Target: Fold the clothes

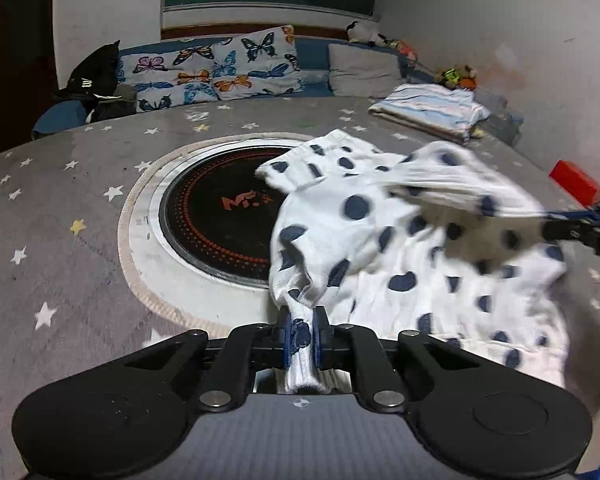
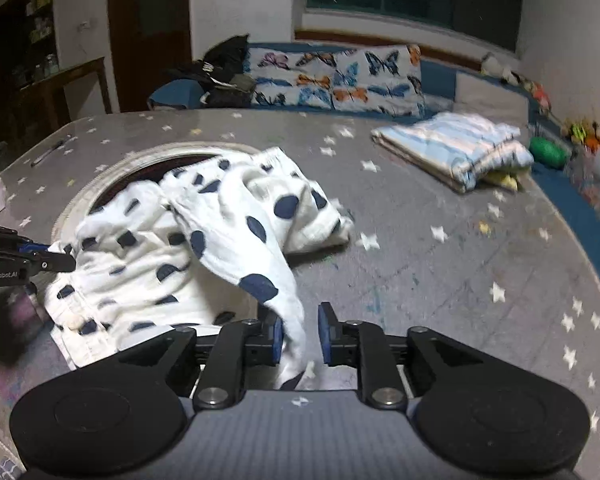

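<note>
A white garment with dark blue dots (image 1: 384, 248) lies crumpled on the grey star-patterned table (image 1: 80, 240), partly over a round black hotplate (image 1: 216, 220). My left gripper (image 1: 300, 332) is shut on a bunched edge of it. In the right wrist view the garment (image 2: 188, 240) stretches from the left gripper's tips (image 2: 66, 262) to my right gripper (image 2: 300, 334). The right jaws stand apart with a fold of cloth hanging between them, against the left pad. In the left wrist view the right gripper (image 1: 556, 220) holds a stretched corner.
A folded blue-striped cloth (image 2: 456, 148) lies at the table's far right. Butterfly pillows (image 1: 216, 68), a grey cushion (image 1: 364, 70) and black clothes (image 1: 94, 80) sit on the bench behind. A red block (image 1: 576, 182) is on the right, a pen (image 2: 50, 152) at the far left edge.
</note>
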`<state>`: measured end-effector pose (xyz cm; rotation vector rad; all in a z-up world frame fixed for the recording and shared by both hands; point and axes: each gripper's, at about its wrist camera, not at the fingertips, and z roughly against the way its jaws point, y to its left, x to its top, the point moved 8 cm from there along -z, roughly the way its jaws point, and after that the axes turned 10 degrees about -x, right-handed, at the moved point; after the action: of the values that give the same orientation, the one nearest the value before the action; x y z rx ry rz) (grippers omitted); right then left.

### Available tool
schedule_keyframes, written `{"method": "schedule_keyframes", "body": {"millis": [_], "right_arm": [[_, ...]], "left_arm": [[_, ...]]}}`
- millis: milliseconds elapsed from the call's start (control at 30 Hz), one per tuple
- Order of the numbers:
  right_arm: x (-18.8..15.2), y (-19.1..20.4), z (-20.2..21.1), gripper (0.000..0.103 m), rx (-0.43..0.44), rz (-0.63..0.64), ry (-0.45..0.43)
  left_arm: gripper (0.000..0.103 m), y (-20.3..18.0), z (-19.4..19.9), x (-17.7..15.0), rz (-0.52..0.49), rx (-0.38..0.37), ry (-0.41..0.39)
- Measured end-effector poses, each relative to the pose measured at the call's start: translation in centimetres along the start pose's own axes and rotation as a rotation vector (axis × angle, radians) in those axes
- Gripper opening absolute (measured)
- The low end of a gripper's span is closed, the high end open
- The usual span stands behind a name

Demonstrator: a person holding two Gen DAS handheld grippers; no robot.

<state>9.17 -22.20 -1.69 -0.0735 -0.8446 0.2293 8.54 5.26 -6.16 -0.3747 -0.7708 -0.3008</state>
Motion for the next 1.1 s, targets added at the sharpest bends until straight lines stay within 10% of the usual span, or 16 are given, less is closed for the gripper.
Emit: {"method": "schedule_keyframes", "body": {"millis": [167, 767, 967, 1100], "right_arm": [[2.5, 2.5, 1.9, 0.039, 0.029, 0.086, -0.097], [6.2, 16.0, -7.0, 0.037, 0.141, 0.384, -0.065], [6.6, 14.7, -9.6, 0.007, 0.119, 0.322, -0.024], [8.3, 11.2, -8.2, 0.005, 0.079, 0.233, -0.084]], "left_arm": [[0.011, -1.2, 2.6, -1.8, -0.007, -0.027, 0.008], [0.011, -1.5, 3.0, -3.5, 0.017, -0.069, 0.035], [0.012, -1.1, 2.6, -3.6, 0.028, -0.062, 0.046], [0.013, -1.0, 2.4, -3.6, 0.026, -0.055, 0.053]]}}
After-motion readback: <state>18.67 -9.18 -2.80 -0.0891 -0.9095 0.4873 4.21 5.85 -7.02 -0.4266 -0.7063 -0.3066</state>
